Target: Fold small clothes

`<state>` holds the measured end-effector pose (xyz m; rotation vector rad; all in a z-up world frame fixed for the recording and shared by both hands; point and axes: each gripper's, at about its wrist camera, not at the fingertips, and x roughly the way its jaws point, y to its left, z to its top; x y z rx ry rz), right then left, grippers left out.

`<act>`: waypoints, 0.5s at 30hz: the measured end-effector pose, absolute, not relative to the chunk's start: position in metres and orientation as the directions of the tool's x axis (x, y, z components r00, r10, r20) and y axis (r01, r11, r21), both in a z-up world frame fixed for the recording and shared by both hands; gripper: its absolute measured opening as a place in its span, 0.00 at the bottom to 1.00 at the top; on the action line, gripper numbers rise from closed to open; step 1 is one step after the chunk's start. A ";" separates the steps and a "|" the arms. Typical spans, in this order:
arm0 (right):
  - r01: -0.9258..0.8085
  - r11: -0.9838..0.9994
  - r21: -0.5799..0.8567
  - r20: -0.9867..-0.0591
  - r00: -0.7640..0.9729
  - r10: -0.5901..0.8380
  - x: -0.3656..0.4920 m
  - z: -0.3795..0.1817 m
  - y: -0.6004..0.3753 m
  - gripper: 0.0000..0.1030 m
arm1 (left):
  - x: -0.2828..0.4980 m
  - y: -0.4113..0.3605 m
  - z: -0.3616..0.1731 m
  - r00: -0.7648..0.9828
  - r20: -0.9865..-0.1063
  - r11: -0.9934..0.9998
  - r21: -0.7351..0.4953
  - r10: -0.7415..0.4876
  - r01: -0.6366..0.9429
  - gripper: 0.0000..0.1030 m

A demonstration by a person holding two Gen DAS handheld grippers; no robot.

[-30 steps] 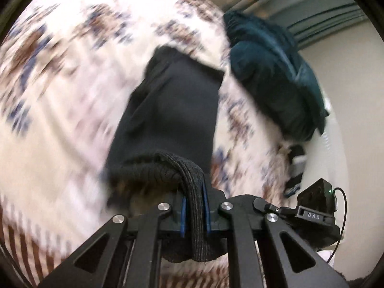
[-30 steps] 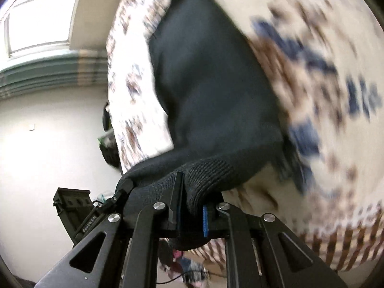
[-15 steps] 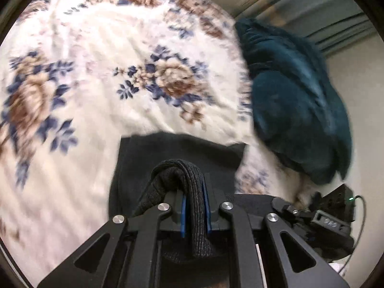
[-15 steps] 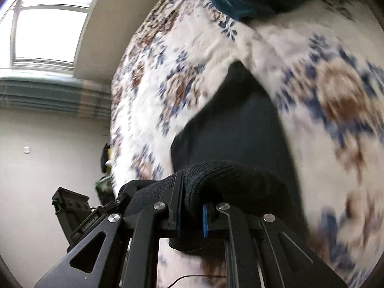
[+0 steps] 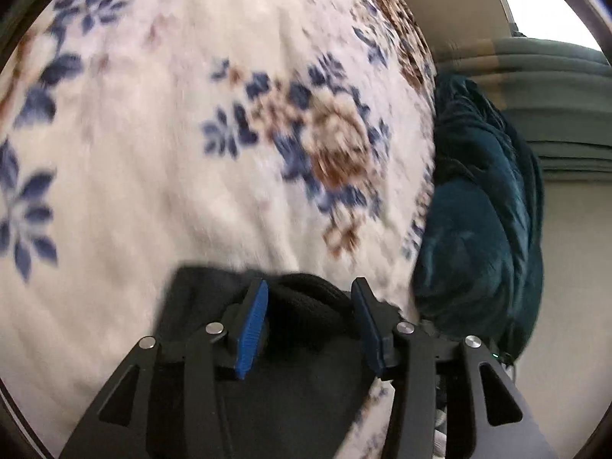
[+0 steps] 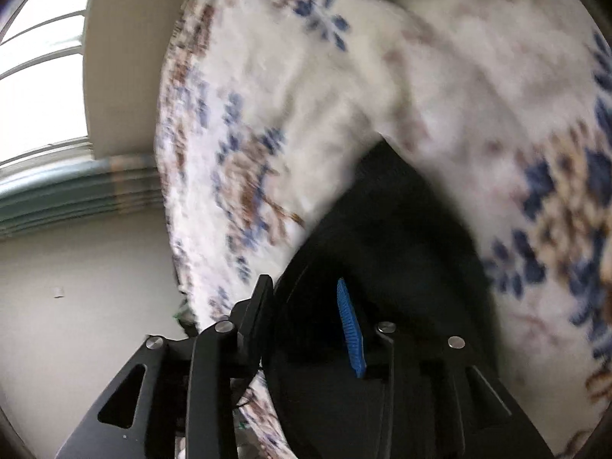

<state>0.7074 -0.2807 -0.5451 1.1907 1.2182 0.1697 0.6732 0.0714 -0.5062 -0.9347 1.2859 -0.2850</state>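
A small black knit garment (image 5: 306, 310) lies on the flowered cream blanket (image 5: 172, 134) at the bottom of the left wrist view. Its thick ribbed edge sits between the blue pads of my left gripper (image 5: 310, 298), whose jaws are opening and stand apart from the cloth. In the right wrist view the same black garment (image 6: 390, 237) spreads flat across the blanket (image 6: 440, 76). My right gripper (image 6: 306, 298) hovers over its near edge, jaws opening, with cloth beneath and between them but nothing pinched.
A dark teal bundle of cloth (image 5: 482, 222) lies at the bed's right edge, close to the left gripper. Beyond it are striped curtains (image 5: 554, 76) and a window. The bed edge (image 6: 172, 199) drops off left of the right gripper, with a wall below.
Both grippers carried the black garment down onto the blanket, then let go: their jaws, shut on its ribbed edge in the earlier frames, now stand apart. The garment lies folded on the bed.
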 end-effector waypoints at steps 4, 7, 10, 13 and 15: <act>0.430 0.477 0.767 -0.638 0.430 0.639 0.715 -0.531 -0.288 0.61 | 0.678 0.074 -0.498 0.308 -0.716 0.659 -0.698 -0.627 -0.280 0.44; 0.360 0.578 0.733 -0.680 0.420 0.601 0.699 -0.509 -0.293 0.69 | 0.654 0.079 -0.470 0.337 -0.736 0.721 -0.665 -0.587 -0.196 0.53; 0.314 0.682 0.661 -0.746 0.377 0.550 0.666 -0.498 -0.298 0.69 | 0.615 0.086 -0.451 0.358 -0.746 0.754 -0.640 -0.562 -0.150 0.73; 0.282 0.763 0.581 -0.809 0.305 0.503 0.629 -0.503 -0.298 0.89 | 0.556 0.091 -0.441 0.342 -0.768 0.779 -0.611 -0.541 -0.140 0.83; 0.268 0.790 0.552 -0.830 0.267 0.489 0.611 -0.516 -0.297 0.95 | 0.520 0.092 -0.444 0.319 -0.794 0.791 -0.586 -0.517 -0.177 0.83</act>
